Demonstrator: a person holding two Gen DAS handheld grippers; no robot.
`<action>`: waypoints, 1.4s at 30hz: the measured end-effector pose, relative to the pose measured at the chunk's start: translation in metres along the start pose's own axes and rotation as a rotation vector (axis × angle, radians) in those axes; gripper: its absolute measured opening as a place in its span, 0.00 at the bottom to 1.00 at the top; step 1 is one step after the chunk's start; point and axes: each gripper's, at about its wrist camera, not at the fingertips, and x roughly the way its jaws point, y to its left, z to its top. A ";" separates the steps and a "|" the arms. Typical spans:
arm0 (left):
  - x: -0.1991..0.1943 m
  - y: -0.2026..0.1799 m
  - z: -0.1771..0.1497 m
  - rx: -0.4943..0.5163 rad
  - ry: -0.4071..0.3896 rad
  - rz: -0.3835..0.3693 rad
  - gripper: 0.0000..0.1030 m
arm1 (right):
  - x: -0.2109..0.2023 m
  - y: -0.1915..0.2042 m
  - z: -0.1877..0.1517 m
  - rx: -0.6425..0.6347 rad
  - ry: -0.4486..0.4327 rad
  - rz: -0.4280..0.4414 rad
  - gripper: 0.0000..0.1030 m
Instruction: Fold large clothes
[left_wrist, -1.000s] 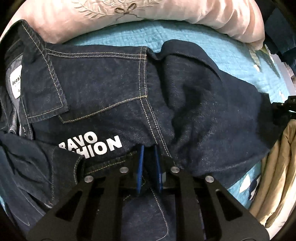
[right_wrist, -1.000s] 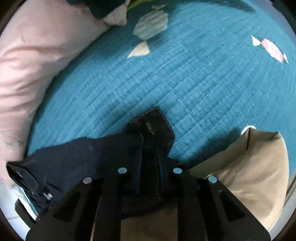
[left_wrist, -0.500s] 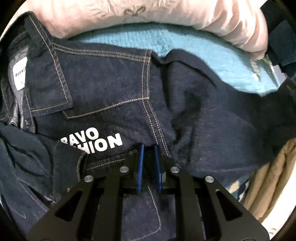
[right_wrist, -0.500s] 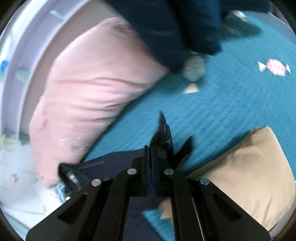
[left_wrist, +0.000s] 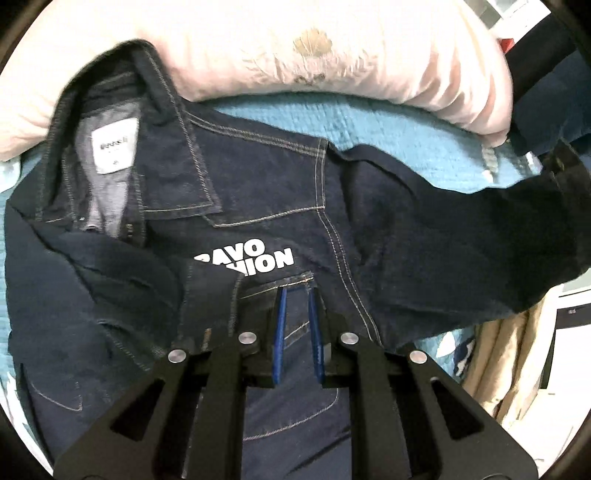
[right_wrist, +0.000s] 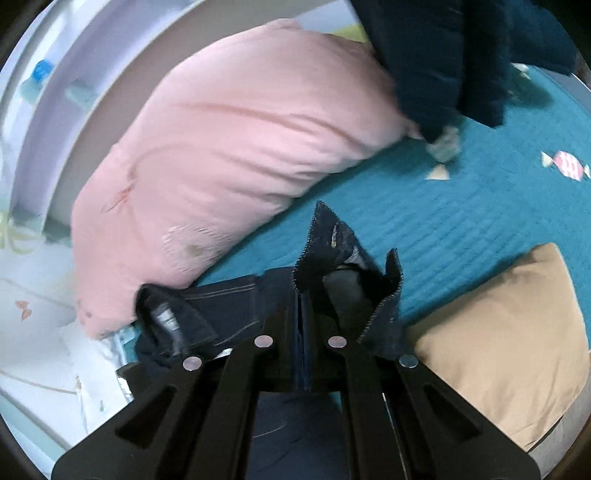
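Denim jacket (left_wrist: 258, 206): fills the centre of the left view, spread over the teal bedspread (left_wrist: 388, 129).
Left gripper (left_wrist: 297, 325): blue pads pinching a denim fold, lower centre.
Right gripper (right_wrist: 303, 332): pressed together on the jacket's cuff (right_wrist: 332, 243), lower centre.
Pink pillow (right_wrist: 229, 155): upper left.
Tan pillow (right_wrist: 509, 332): lower right.

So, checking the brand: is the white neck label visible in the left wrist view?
Yes, the white neck label shows inside the collar.

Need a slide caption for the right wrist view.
Right gripper shut on denim jacket cuff above teal bedspread, pink pillow behind.
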 end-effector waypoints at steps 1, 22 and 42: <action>-0.008 0.002 -0.001 0.001 -0.009 -0.006 0.14 | -0.002 0.015 -0.002 -0.026 -0.001 0.007 0.02; -0.142 0.214 -0.088 -0.208 -0.170 0.058 0.14 | 0.166 0.284 -0.166 -0.235 0.385 0.329 0.30; -0.043 0.209 -0.048 -0.290 -0.081 -0.043 0.69 | 0.118 0.090 -0.110 -0.197 0.182 -0.070 0.69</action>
